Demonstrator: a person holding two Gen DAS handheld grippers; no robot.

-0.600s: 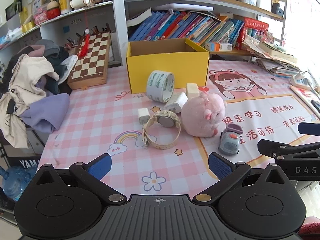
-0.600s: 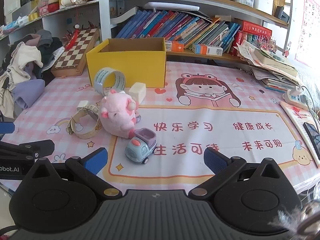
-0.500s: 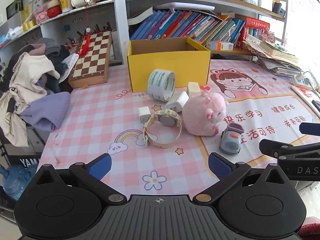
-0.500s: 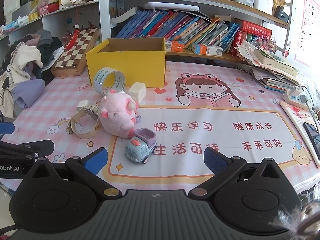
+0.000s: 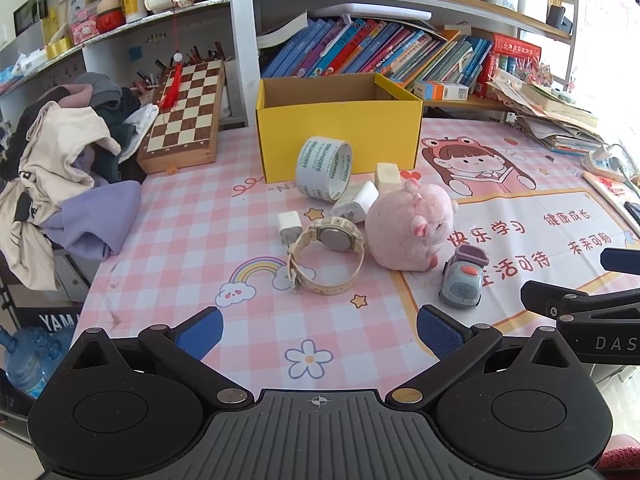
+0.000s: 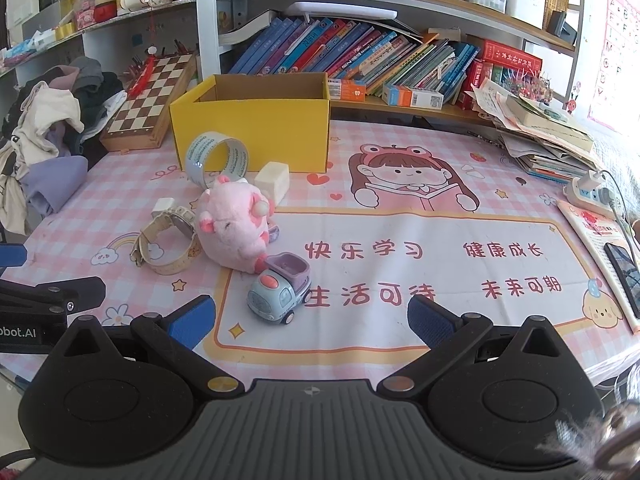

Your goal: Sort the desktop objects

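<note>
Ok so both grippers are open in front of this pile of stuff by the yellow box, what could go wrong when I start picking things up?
1. The toy truck touches the pink plush pig; grabbing either may roll the truck away.
2. The tape roll stands on edge against the yellow box; a nudge could send it rolling.
3. The watch, small charger and larger adapter sit crowded, so the open left gripper might knock neighbours.

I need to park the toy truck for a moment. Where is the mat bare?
Bare: the printed panel right of the toy truck, toward the phone, and the checks between the watch and clothes. Crowded: before the yellow box, around the pink plush.
</note>
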